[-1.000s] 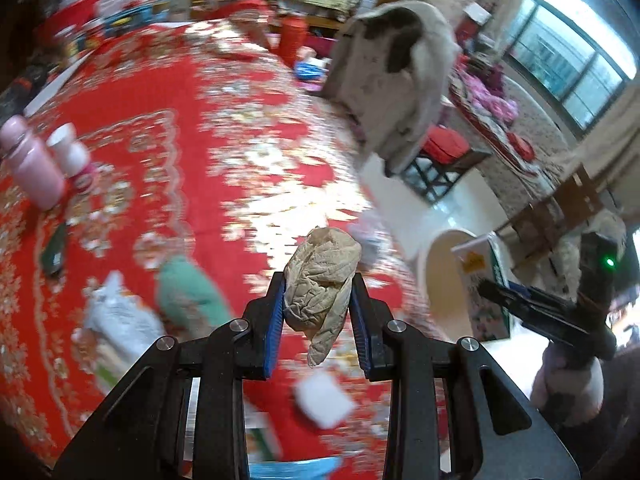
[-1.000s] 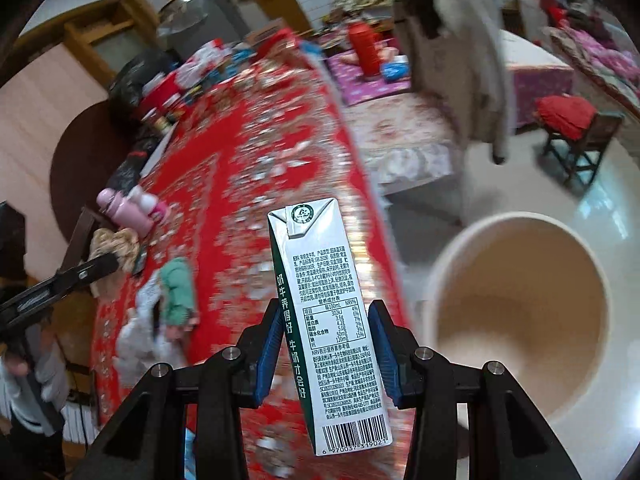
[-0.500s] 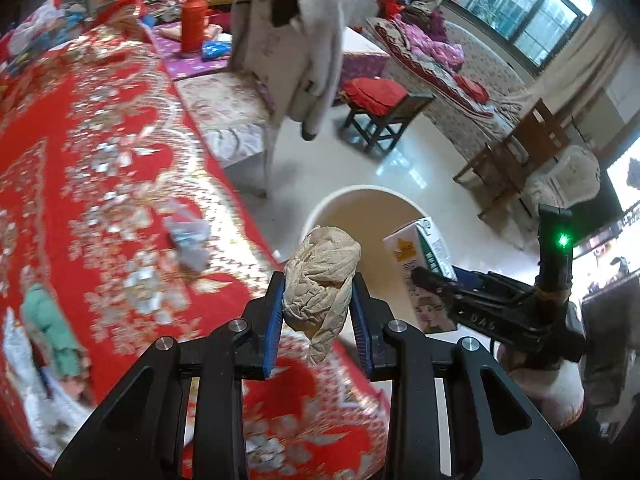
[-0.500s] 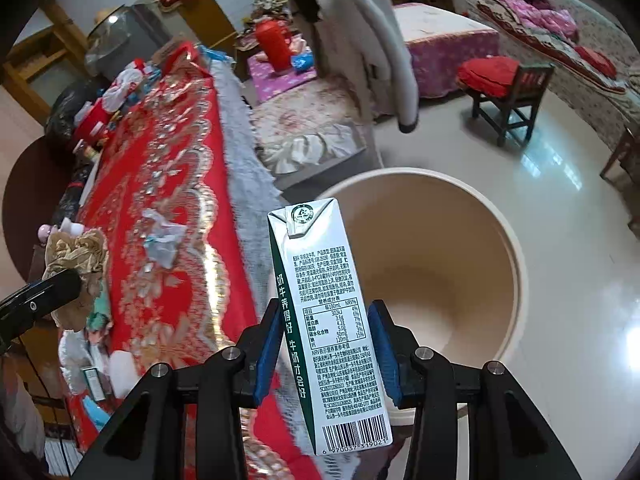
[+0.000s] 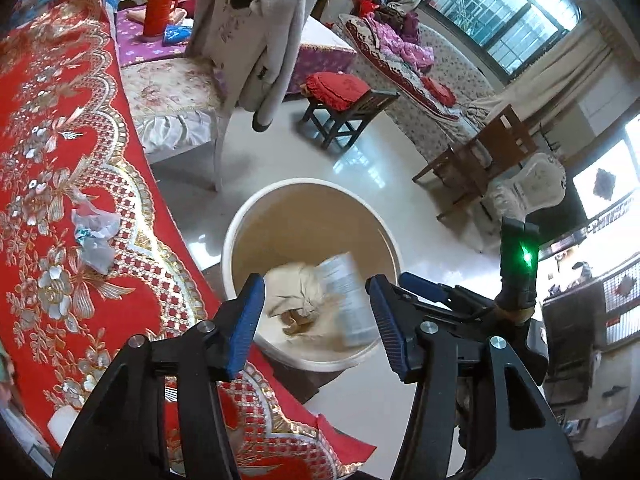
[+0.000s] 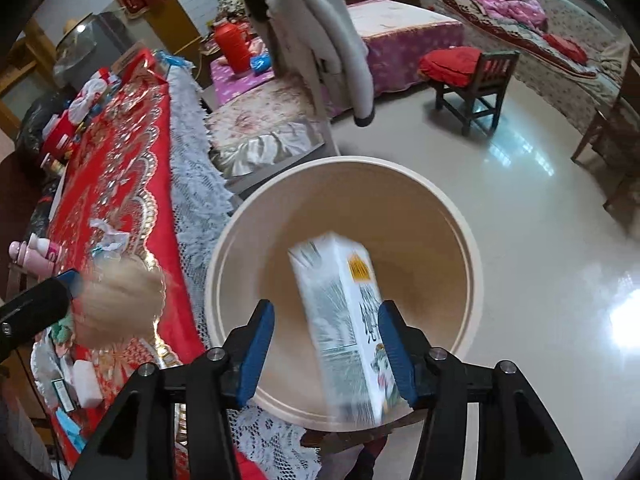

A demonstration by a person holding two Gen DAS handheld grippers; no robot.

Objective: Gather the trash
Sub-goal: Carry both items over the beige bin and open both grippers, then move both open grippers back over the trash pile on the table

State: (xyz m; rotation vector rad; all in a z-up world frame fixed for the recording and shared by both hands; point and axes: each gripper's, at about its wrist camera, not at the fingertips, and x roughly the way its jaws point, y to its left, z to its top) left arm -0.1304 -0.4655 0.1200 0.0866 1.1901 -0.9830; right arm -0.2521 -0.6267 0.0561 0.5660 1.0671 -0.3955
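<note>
A cream round bin (image 5: pixel 240 224) stands on the floor beside the red-clothed table (image 5: pixel 52 128); it also shows in the right wrist view (image 6: pixel 460 220). My left gripper (image 5: pixel 316 320) is open above the bin, and the crumpled brown paper (image 5: pixel 296 296) is falling, blurred, into it. My right gripper (image 6: pixel 326 344) is open above the bin, and the white milk carton (image 6: pixel 344 320) drops, blurred and tilted, between its jaws. The carton (image 5: pixel 348 300) also shows in the left wrist view. The paper (image 6: pixel 120 308) shows blurred at the left of the right wrist view.
Crumpled clear plastic (image 5: pixel 94 232) lies on the red cloth near the table edge. A chair with a grey coat (image 5: pixel 256 40) stands beyond the bin. A red-cushioned stool (image 5: pixel 344 100) stands on the shiny floor. Pink bottles (image 6: pixel 32 252) and other clutter sit on the table.
Both grippers have opened over the bin. The brown paper has left the left gripper and the milk carton has left the right one; both are falling.
</note>
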